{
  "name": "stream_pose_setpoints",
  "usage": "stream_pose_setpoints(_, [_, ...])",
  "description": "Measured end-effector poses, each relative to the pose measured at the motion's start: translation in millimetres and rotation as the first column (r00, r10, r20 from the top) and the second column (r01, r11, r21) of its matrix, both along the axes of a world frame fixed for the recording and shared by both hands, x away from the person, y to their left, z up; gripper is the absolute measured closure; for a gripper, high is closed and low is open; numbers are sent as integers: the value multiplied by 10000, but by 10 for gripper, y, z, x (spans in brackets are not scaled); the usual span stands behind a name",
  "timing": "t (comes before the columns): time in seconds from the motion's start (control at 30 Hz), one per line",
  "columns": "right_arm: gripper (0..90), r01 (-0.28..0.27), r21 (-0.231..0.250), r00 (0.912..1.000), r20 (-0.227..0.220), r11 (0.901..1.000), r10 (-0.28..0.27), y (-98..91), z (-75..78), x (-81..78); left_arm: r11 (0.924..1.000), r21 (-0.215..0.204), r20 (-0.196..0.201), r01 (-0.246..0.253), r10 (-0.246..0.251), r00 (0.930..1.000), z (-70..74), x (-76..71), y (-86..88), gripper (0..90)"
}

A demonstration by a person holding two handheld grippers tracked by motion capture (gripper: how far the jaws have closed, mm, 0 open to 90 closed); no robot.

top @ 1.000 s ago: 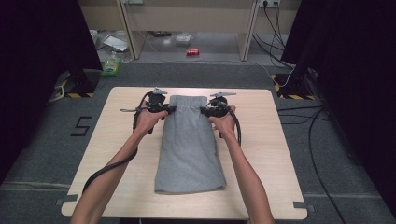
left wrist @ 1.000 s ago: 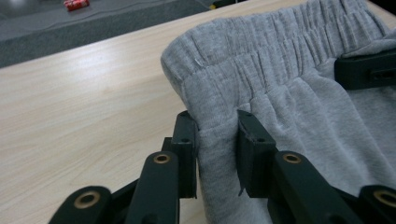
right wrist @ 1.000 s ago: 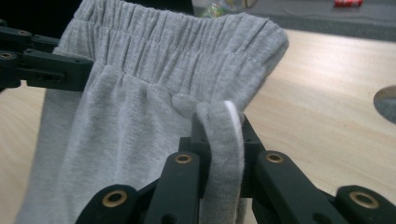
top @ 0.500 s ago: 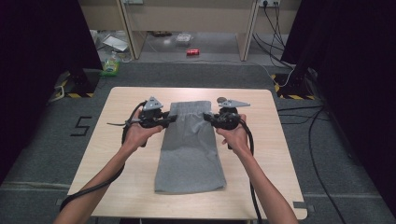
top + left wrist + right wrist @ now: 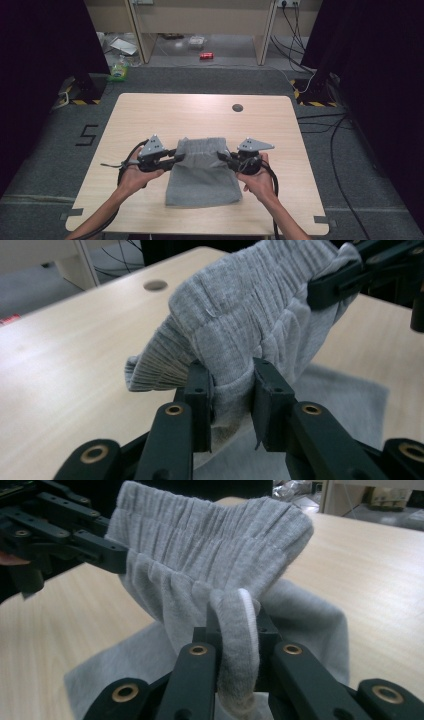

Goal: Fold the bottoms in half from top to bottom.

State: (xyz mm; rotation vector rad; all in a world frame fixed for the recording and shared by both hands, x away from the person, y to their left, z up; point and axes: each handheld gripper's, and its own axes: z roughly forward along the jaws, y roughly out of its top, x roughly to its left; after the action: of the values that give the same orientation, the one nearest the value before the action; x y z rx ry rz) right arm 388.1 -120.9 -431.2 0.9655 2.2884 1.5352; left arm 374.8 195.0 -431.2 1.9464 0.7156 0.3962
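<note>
While pinched at both ends, gathered grey garment (image 5: 202,167), doubled over.

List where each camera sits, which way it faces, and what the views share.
High view: above the person's side, looking down on the table; forearms and both grippers show.
Left gripper view: on the left hand-held gripper, facing the grey garment.
Right gripper view: on the right hand-held gripper, facing it likewise.
Shared: the garment, clamped at both ends.

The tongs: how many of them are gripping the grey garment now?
2. The left tongs are shut on the ribbed band of the grey garment at its left end; the right tongs are shut on its right end.
</note>
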Motion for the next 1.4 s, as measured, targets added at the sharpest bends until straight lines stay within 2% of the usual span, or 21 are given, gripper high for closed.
stream_pose_setpoints(0.2, [838,-324,-589,9994,117,9977,332,54,-171,-219,9992,372,-166,172,-166,9997,-209,-159,24,707])
stream_pose_setpoints(0.3, [834,-406,-788,9992,-12,9961,406,47,-270,-287,9971,635,-192,431,-420,9989,-300,-252,14,697])
stream_pose_setpoints(0.43, [816,-581,-1399,9983,-94,9885,573,22,-393,-394,9942,876,-198,625,-610,9979,-421,-374,-28,688])
stream_pose_setpoints(0.57, [778,-596,-1623,9981,-254,9849,562,-11,-507,-491,9915,1053,-258,770,-746,9969,-531,-472,-62,677])
stream_pose_setpoints(0.6, [758,-673,-1677,9973,-415,9835,612,-22,-548,-510,9911,1076,-282,787,-761,9967,-546,-481,-66,669])
stream_pose_setpoints(0.73, [654,-702,-1554,9948,-836,9854,576,-58,-601,-551,9912,971,-490,903,-858,9951,-591,-533,-63,625])
stream_pose_setpoints(0.9, [603,-660,-1097,9964,-601,9918,596,-138,-486,-664,9918,832,-541,970,-927,9942,-576,-589,-34,570])
stream_pose_setpoints(1.0, [615,-657,-970,9970,-465,9931,614,-161,-439,-708,9931,638,-554,987,-952,9939,-535,-612,-17,546])
stream_pose_setpoints(1.17, [739,-1130,-1435,9933,-403,9832,1083,-99,-470,-761,9936,482,-577,1026,-998,9933,-503,-648,-1,535])
stream_pose_setpoints(1.27, [781,-1499,-1802,9886,-395,9721,1451,-53,-506,-817,9930,403,-648,1109,-1081,9920,-510,-687,7,535])
stream_pose_setpoints(1.4, [787,-1926,-2073,9811,-565,9591,1848,-1,-557,-902,9922,353,-669,1194,-1168,9909,-533,-735,8,541])
